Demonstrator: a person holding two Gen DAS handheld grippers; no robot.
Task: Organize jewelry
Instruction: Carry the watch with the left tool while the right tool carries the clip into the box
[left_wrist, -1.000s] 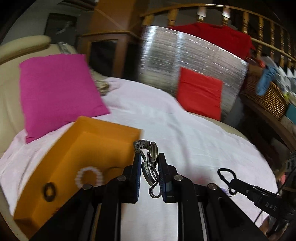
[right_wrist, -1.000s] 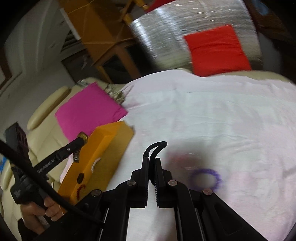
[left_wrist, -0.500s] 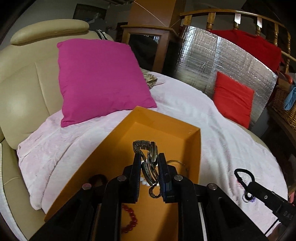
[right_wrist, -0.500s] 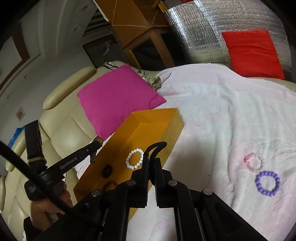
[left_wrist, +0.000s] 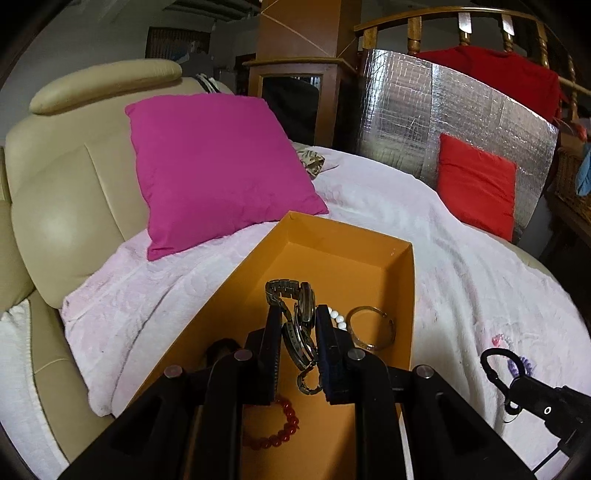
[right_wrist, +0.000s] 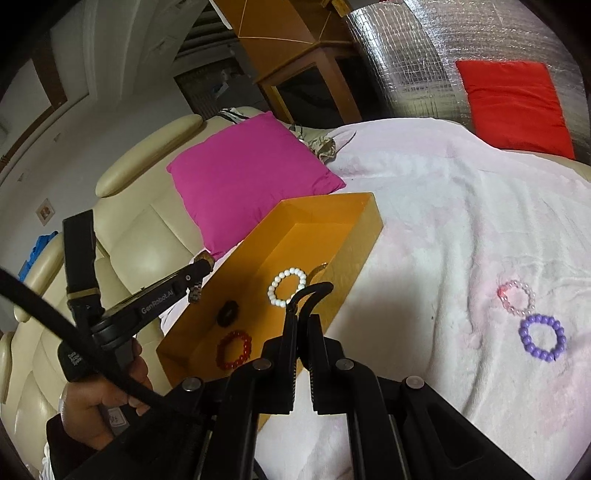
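The left gripper (left_wrist: 298, 332) is closed to a narrow gap on a metal wristwatch (left_wrist: 297, 325), its band looping up past the fingertips and a link end dangling below, above the open orange box (left_wrist: 343, 254). The right gripper (right_wrist: 303, 321) is pressed nearly shut on a thin black loop (right_wrist: 310, 290) that arches from its tips toward 12 o'clock; it hangs just beside the box's near wall.

A cream sofa (left_wrist: 55, 206) carries a pale pink blanket (right_wrist: 424, 229), and the box sits on that blanket. At 11 o'clock from the box leans a magenta cushion (left_wrist: 218, 166); at 1 o'clock stands a silver foil panel (left_wrist: 443, 122) with a red cushion (left_wrist: 476, 184) against it.

Inside the box, in the right wrist view, lie a white bead bracelet (right_wrist: 287, 286), a red bead bracelet (right_wrist: 233, 349) at 7 o'clock from it, and a small black ring (right_wrist: 226, 313) between them. A thin metal bangle (left_wrist: 371, 328) rests at 3 o'clock from the left fingertips.

On the blanket at 3 o'clock from the right gripper, well apart from the box, lie a purple bead bracelet (right_wrist: 542, 337) and a pink bead bracelet (right_wrist: 516, 297), touching.
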